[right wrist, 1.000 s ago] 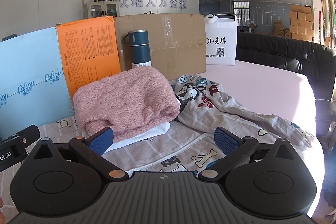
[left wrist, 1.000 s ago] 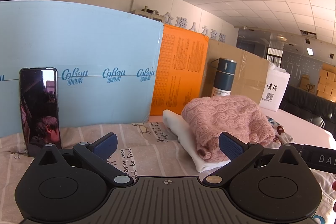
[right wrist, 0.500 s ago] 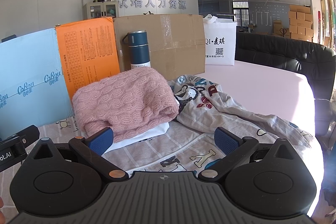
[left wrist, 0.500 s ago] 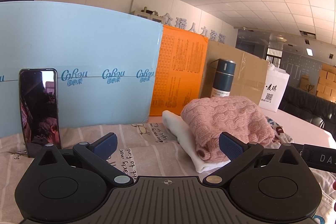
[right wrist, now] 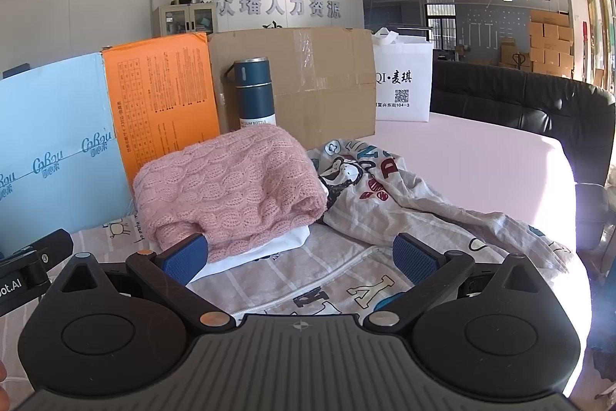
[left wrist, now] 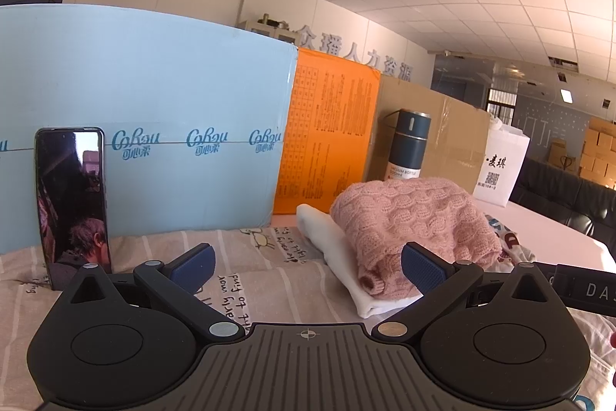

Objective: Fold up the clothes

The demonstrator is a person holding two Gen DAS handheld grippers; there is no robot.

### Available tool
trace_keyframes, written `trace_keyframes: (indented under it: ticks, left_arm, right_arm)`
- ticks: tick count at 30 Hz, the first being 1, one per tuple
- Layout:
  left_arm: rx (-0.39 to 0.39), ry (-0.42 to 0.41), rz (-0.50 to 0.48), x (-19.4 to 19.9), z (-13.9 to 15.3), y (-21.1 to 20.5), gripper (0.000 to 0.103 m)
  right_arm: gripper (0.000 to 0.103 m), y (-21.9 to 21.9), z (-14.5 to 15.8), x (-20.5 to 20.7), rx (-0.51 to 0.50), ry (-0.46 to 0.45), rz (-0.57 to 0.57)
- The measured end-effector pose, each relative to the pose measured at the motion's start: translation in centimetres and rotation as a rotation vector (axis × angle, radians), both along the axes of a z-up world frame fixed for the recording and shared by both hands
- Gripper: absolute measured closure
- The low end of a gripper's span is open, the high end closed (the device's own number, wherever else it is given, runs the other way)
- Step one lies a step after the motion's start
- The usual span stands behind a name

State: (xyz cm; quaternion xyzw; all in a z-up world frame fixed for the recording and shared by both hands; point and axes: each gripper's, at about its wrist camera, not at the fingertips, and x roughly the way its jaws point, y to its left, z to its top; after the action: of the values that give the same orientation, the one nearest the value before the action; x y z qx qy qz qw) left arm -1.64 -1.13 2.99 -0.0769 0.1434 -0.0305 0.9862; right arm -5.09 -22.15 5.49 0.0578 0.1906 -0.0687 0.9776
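Two folded garments, a pink cable-knit sweater (right wrist: 231, 187) atop a white one (left wrist: 331, 249), sit stacked on the worktop (right wrist: 481, 160) beside a crumpled printed shirt (right wrist: 392, 195). Both the left hand-held gripper (left wrist: 306, 262) and right hand-held gripper (right wrist: 300, 253) hover wide apart, holding nothing, before a blue vacuum bottle (right wrist: 254, 91).

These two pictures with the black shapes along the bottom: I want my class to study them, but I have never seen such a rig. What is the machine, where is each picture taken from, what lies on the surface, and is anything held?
No robot is here: a person carries a two-finger tool in each hand, with a fisheye camera looking forward along the fingers. One picture comes from the left tool, the other from the right tool. The black shapes are the tools' bodies; the blue pads are the fingertips. Both tools are open and hold nothing.

On the cloth-covered surface lies a folded pink sweater on top of a folded white garment. Beside it lies a crumpled printed garment, not yet folded. Behind stand a blue flask, boxes and a white bag. A phone leans upright on the left.
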Motion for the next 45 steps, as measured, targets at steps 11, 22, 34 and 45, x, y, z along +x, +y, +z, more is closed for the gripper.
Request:
trace_keyframes:
  ticks: [11, 22, 34, 45]
  left_arm:
    - [0.002, 0.002, -0.001, 0.0, -0.09, -0.09, 0.0]
    - [0.003, -0.001, -0.002, -0.1, -0.05, -0.03, 0.0]
    - [0.001, -0.011, -0.013, -0.39, 0.28, -0.09, 0.0]
    - [-0.006, -0.009, -0.013, -0.3, 0.33, 0.11, 0.0]
  right_arm:
    - [0.0, -0.19, 0.14, -0.17, 0.003, -0.005, -0.006]
    - [0.0, -0.24, 0.02, -0.17, 0.008, 0.004, -0.007]
    - [0.0, 0.17, 0.05, -0.3, -0.008, 0.009, -0.004]
    - [0.0, 0.31, -0.18, -0.1, -0.013, 0.021, 0.001]
